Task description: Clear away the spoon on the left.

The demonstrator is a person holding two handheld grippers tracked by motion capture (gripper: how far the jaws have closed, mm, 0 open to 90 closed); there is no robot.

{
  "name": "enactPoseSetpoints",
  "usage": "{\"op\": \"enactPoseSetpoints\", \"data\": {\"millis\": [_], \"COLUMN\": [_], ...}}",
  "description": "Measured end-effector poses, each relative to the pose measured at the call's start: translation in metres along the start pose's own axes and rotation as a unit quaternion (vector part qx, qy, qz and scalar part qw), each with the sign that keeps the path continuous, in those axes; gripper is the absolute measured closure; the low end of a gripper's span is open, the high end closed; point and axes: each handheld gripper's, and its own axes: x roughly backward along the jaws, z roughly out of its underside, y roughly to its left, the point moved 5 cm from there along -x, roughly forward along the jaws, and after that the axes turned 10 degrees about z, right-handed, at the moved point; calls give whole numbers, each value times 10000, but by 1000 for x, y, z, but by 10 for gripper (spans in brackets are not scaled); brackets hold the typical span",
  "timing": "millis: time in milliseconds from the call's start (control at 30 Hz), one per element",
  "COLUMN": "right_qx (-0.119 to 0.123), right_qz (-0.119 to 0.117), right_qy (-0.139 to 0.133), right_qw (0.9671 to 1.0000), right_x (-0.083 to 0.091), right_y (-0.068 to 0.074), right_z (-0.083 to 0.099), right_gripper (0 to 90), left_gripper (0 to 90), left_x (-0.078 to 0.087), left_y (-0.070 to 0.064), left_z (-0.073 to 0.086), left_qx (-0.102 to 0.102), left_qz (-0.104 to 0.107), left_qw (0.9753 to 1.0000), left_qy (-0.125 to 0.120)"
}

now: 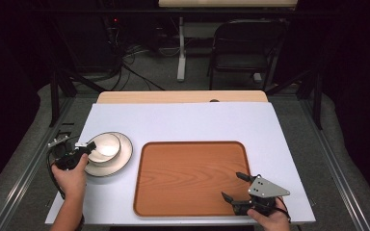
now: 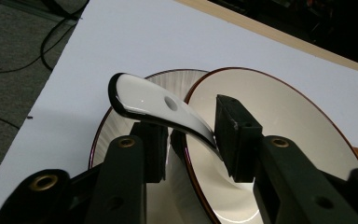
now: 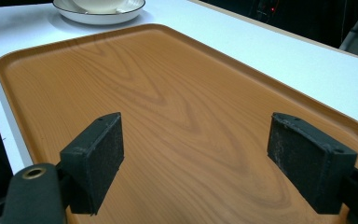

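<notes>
Because the white ceramic soup spoon (image 2: 161, 105) leans out of the shallow white bowl (image 1: 105, 146) stacked on the dark-rimmed white plate (image 1: 124, 159) left of the tray, I bring my left gripper (image 1: 82, 147) in low, jaws closed around its handle. My right gripper (image 1: 234, 186) waits spread wide over the empty wooden tray (image 3: 177, 102), probably the spoon's destination. The left gripper view reveals the handle's hole; the high view doesn't.
</notes>
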Motion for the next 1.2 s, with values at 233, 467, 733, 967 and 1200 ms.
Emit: {"op": "enactPoseSetpoints", "data": {"millis": [233, 467, 733, 967, 1200], "right_qx": [0, 3, -8, 0, -1], "right_qz": [6, 7, 5, 1, -4], "right_qy": [-6, -1, 1, -8, -1], "right_qw": [10000, 10000, 10000, 10000, 10000], "right_x": [0, 0, 0, 0, 0], "right_y": [0, 0, 0, 0, 0], "right_z": [0, 0, 0, 0, 0], "right_gripper": [183, 183, 183, 183, 183], "left_gripper": [720, 771, 836, 851, 852], "left_x": [4, 10, 18, 18, 18], "left_y": [1, 1, -2, -6, -8], "left_z": [-3, -7, -14, -16, -17], "left_qx": [-24, -39, -43, -71, -159], "left_qz": [3, 22, 105, 143, 122], "left_qw": [10000, 9998, 9994, 9994, 9994], "left_qy": [-81, -199, -336, -319, -267]}}
